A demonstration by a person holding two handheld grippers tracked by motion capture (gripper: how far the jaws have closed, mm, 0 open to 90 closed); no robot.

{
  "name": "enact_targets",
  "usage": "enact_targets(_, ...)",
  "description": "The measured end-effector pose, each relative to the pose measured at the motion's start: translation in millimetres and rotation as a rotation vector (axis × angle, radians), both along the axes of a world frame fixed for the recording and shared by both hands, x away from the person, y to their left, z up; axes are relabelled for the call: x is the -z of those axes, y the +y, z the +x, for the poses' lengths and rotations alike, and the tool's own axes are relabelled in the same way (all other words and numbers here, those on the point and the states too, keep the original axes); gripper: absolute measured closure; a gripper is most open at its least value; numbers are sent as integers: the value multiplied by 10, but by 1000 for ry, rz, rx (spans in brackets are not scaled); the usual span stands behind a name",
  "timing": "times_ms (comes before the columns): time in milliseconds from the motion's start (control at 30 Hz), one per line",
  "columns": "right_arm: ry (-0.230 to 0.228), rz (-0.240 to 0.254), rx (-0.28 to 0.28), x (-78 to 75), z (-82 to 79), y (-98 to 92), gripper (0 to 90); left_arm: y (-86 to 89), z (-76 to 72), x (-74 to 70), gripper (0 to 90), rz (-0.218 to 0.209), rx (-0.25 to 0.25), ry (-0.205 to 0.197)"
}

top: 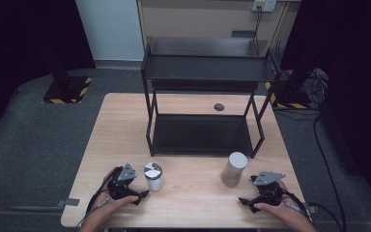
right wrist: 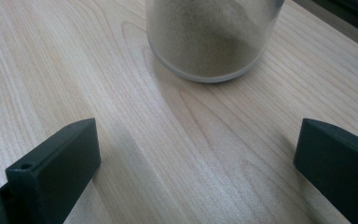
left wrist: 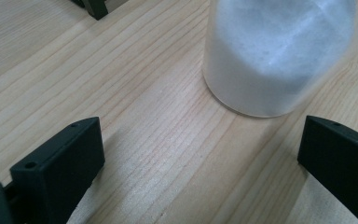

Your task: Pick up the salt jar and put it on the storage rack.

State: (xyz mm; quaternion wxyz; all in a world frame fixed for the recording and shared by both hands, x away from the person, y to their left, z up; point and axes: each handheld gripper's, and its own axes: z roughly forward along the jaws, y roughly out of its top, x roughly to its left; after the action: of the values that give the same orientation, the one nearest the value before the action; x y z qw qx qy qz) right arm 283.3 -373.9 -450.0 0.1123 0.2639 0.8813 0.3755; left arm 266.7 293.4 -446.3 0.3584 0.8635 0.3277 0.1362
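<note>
white-filled jar (left wrist: 279, 56) top cut off; brown-filled jar (right wrist: 212, 37) likewise

Two jars are set upright on the table (top: 125, 125) in front of a shelf rack (top: 205, 116): the left jar (top: 153, 176) just beside the left gripper (top: 142, 195), the right jar (top: 234, 169) near the right gripper (top: 246, 202), well apart.

White-filled jar (top: 153, 176), brown-filled jar (top: 234, 169), both upright

Pale matt wooden table (top: 193, 203), clear jars (top: 153, 177) (one shiny metal lid), black shelf (top: 207, 70).
</note>
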Motion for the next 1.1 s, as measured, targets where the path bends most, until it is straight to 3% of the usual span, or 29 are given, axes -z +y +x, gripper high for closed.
enact_targets(333, 1, 0, 4, -1, -7, 2, 13, -1, 0, 0, 0, 0, 0, 0)
enact_targets(1100, 0, 0, 8, -2, -15, 5, 14, -89, 17, -30, 9, -3, 55, -8)
